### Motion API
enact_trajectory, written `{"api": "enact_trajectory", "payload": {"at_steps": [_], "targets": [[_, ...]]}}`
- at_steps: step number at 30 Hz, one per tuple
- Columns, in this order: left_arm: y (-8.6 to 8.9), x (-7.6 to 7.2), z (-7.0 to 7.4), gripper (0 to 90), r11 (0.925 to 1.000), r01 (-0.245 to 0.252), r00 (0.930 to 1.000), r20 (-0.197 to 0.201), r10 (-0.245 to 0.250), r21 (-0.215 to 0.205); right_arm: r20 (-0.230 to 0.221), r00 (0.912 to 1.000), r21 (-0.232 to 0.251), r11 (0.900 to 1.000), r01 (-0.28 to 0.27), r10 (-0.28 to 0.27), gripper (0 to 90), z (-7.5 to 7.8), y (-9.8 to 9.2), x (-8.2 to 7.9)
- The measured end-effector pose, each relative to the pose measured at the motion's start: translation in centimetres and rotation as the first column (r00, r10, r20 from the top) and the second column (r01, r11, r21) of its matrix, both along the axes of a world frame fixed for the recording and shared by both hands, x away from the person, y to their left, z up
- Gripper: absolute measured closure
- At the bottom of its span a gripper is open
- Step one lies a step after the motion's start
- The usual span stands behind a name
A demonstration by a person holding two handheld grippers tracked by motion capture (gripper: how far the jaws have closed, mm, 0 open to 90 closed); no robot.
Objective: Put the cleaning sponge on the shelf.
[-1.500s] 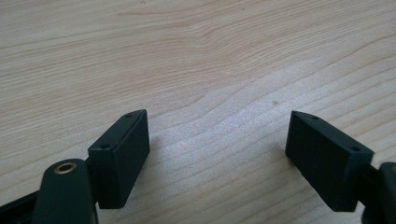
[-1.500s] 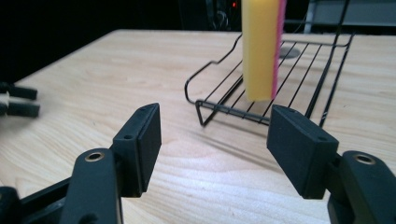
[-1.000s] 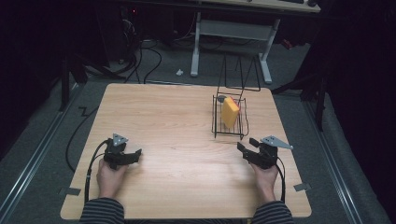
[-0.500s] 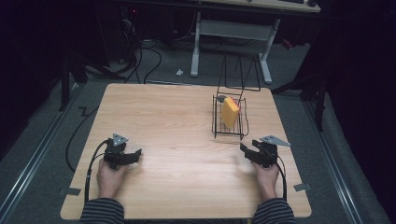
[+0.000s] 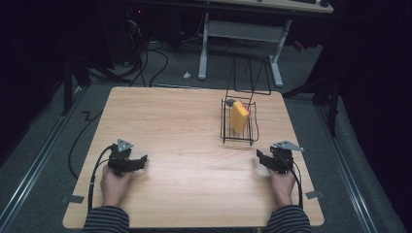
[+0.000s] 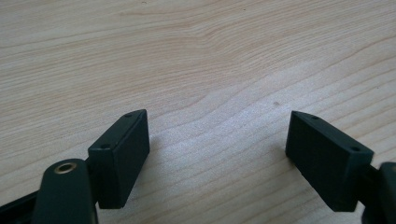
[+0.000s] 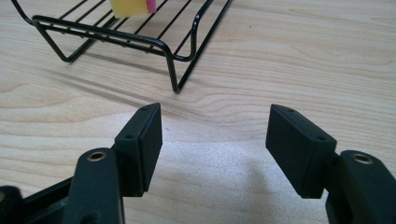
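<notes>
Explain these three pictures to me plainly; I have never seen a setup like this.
A person sits at a light wooden table, holding a tool in each hand. The top picture looks down from above: the left hand-held gripper and the right hand-held gripper rest near the table's front edge. The other two pictures come from cameras riding on those tools, looking along their black jaws. Both pairs of jaws stand apart over bare wood, holding nothing. On the table stands a black wire rack with a yellow sponge block upright in it. The right gripper view shows that rack's near corner.
</notes>
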State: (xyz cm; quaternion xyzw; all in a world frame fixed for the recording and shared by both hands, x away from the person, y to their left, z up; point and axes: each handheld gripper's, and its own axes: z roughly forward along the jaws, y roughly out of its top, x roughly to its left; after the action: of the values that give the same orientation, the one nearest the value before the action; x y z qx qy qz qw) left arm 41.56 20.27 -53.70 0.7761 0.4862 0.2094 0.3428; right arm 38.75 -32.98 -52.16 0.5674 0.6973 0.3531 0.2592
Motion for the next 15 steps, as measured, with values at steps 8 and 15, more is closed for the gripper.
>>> {"api": "enact_trajectory", "payload": {"at_steps": [8,15], "targets": [[0.0,0.0,0.0,22.2,1.0,0.0,1.0,0.0,0.0,0.0,-0.043,0.999,-0.057,0.998,-0.013,0.01,35.4,-0.74,0.44,0.34],[0.01,-0.01,0.0,22.2,1.0,0.0,1.0,0.0,0.0,0.0,-0.081,0.9965,-0.079,0.997,-0.026,0.019,32.6,-0.89,0.61,0.52]]}}
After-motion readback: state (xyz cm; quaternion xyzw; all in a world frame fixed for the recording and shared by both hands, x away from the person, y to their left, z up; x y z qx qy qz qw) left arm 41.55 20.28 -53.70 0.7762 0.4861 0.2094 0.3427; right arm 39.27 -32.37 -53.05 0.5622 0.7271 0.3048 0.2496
